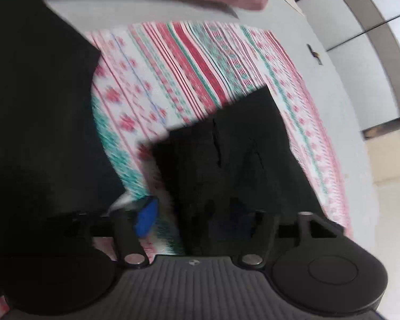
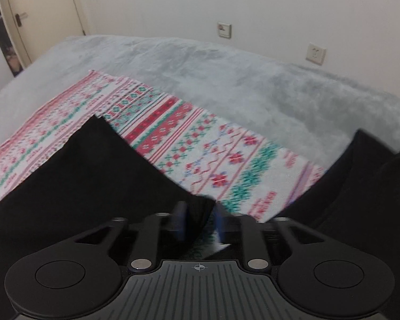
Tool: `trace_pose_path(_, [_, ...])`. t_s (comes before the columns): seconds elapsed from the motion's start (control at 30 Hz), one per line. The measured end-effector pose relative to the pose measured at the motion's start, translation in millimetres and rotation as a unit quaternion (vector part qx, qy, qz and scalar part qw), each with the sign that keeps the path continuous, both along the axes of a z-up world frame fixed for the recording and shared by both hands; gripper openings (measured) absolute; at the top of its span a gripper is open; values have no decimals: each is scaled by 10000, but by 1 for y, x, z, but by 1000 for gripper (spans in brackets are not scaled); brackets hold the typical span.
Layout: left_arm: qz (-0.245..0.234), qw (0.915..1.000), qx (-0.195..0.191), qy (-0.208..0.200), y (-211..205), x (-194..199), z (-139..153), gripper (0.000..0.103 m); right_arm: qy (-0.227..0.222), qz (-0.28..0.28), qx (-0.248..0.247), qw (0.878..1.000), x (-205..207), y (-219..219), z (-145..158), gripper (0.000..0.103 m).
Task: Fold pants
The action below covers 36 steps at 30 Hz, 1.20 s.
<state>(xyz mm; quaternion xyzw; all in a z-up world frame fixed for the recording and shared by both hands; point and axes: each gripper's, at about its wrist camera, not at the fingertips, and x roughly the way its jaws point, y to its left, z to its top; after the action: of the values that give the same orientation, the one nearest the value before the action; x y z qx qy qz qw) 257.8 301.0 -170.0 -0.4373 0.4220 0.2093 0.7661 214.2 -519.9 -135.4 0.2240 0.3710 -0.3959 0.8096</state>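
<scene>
Left gripper (image 1: 197, 213) looks clamped on the black pants (image 1: 226, 154): dark cloth runs straight down into the gap between the fingers at bottom centre of the left view, one blue pad (image 1: 146, 216) visible on the left, the other hidden by fabric. Motion blur, so grip depth unclear.

Right gripper (image 2: 200, 218) has its fingers close together with a thin dark edge of the pants (image 2: 80, 176) pinched between the blue pads; seems a shallow bite near a corner.

Pants sit lower centre in both views, a flat black panel with a sharp corner pointing up-frame, lying over a patterned red, green and white cloth (image 2: 200, 146). More black fabric at the left edge of the left view and right edge of the right view; can't tell if it's the same garment.

Handling, my read: light, limp, no stiffness, will sag between two grip points and drag on the patterned cloth. Not fragile. Hold at corners or hem, both grippers level, keep tension between them or the fold line wanders.

Underneath is a bed with a grey fuzzy blanket (image 2: 226, 80); wall sockets (image 2: 316, 53) upper right of the right view.
</scene>
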Motion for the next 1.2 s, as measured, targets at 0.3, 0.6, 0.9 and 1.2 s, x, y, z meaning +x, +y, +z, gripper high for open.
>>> trace_pose_path(0.3, [26, 9860, 1654, -204, -41, -2, 44, 103, -553, 2728, -1319, 9514, 65, 160, 68, 60])
trace_pose_path(0.6, [-532, 9945, 884, 175, -43, 17, 4, 92, -433, 6084, -1474, 7786, 199, 439, 19, 55])
trace_pose_path(0.9, [-560, 9960, 625, 304, -40, 22, -3, 91, 414, 6514, -1377, 7450, 297, 529, -26, 0])
trace_pose_path(1.2, [-591, 9959, 626, 283, -42, 25, -2, 91, -255, 6156, -1581, 7716, 302, 518, 0, 9])
